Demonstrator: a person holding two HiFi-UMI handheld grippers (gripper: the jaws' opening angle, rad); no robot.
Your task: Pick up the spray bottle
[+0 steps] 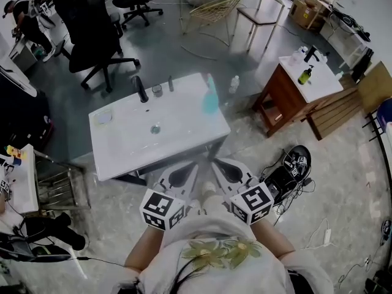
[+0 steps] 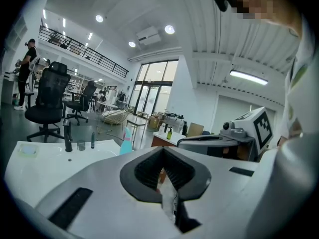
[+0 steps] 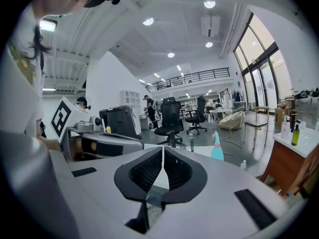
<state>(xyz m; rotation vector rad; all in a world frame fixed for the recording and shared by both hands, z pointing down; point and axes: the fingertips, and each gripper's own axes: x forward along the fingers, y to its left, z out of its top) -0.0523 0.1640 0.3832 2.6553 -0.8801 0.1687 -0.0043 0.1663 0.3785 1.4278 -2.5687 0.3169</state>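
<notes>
Grey concrete floor [image 1: 184, 48]. White rectangular washbasin counter [image 1: 184, 121] sits just ahead of the left claw [image 1: 196, 163]. Black swivel office chair [image 1: 92, 35] is beyond it, to the left. Brown wooden vanity cabinet [image 1: 278, 100] with a white top is ahead-right of the right claw [image 1: 215, 163]. Gold wire chair [image 1: 211, 11] far ahead. White ceiling with round downlights [image 3: 209, 4], tall glazed windows [image 3: 264, 83] on the right, black mezzanine railing [image 3: 194, 76].

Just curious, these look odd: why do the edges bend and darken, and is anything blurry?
Head view: wide lens bends straight lines; the spray bottle looks smeared. Left gripper view: dark round corners, ceiling lights glare. Right gripper view: same round frame, bright windows.
</notes>
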